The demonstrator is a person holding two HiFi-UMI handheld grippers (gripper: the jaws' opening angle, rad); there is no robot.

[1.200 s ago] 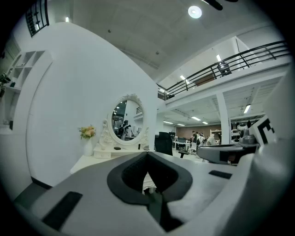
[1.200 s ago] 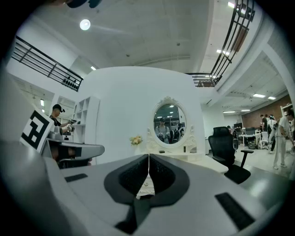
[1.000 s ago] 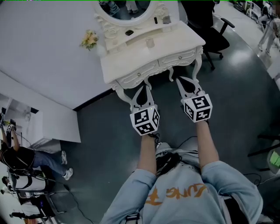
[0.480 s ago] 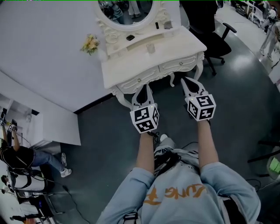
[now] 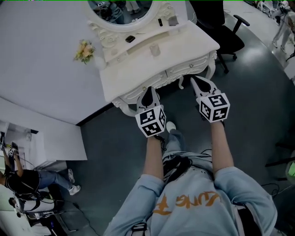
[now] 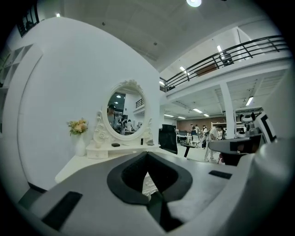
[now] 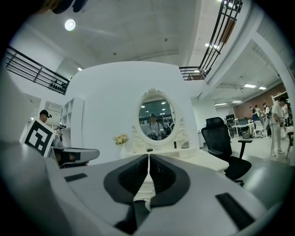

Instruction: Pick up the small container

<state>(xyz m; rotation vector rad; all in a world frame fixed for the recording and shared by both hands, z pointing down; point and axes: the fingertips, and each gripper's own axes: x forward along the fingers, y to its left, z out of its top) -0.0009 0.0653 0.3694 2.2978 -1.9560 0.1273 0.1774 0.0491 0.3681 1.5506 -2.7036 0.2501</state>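
Note:
A small pale container stands on the top of the white dressing table, in front of its raised shelf under the oval mirror. Both grippers are held short of the table's front edge, over the dark floor. My left gripper is shut and empty, its tips by the carved front left corner. My right gripper is shut too, with nothing in it, near the drawer front on the right. In the left gripper view the left gripper points at the table, and in the right gripper view the right gripper faces the mirror.
On the shelf lie a flat black item, a dark bottle and a grey pot. A vase of flowers stands at the table's left end. A black office chair is to the right. A seated person is at lower left.
The person has stepped towards the dressing table, and both grippers have moved forward and closer to its front edge. Both stay shut and empty.

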